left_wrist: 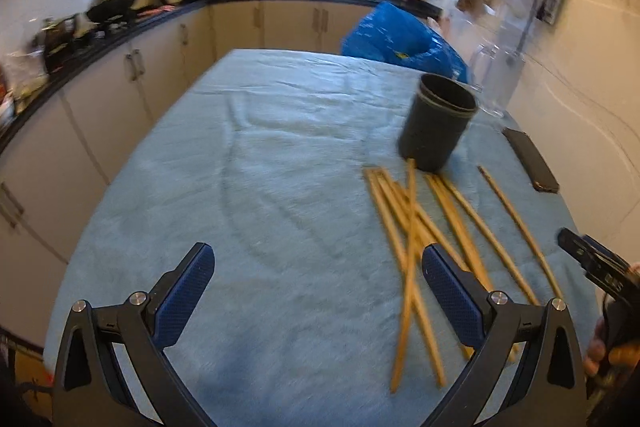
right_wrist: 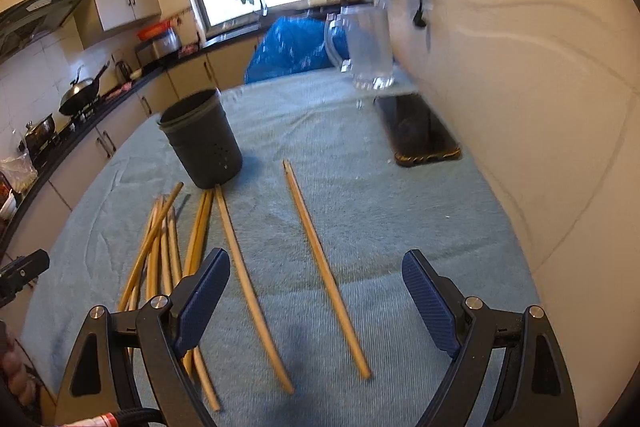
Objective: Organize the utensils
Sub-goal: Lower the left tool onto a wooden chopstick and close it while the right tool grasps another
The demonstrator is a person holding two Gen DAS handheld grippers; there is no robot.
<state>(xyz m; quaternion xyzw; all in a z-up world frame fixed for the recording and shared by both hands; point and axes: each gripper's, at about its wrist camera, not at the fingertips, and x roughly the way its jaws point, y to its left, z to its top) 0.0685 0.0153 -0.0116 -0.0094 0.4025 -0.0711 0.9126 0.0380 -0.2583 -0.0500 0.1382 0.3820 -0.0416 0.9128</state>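
Note:
Several wooden chopsticks (left_wrist: 416, 239) lie loose on a light blue table cloth (left_wrist: 260, 187), fanned out below a dark grey utensil holder (left_wrist: 438, 123) that stands upright. My left gripper (left_wrist: 316, 267) is open above the cloth, its right finger over the pile's left side. In the right wrist view the holder (right_wrist: 202, 139) stands at upper left, the crossed chopsticks (right_wrist: 160, 247) at left. Two single chopsticks (right_wrist: 324, 267) lie between the fingers of my open right gripper (right_wrist: 316, 279), which holds nothing. The right gripper (left_wrist: 592, 259) shows at the left view's right edge.
A black phone (right_wrist: 418, 131) lies by the wall on the right. A clear glass jug (right_wrist: 366, 47) and a blue bag (right_wrist: 292, 47) stand at the table's far end. A kitchen counter with a wok (right_wrist: 80, 93) runs along the left.

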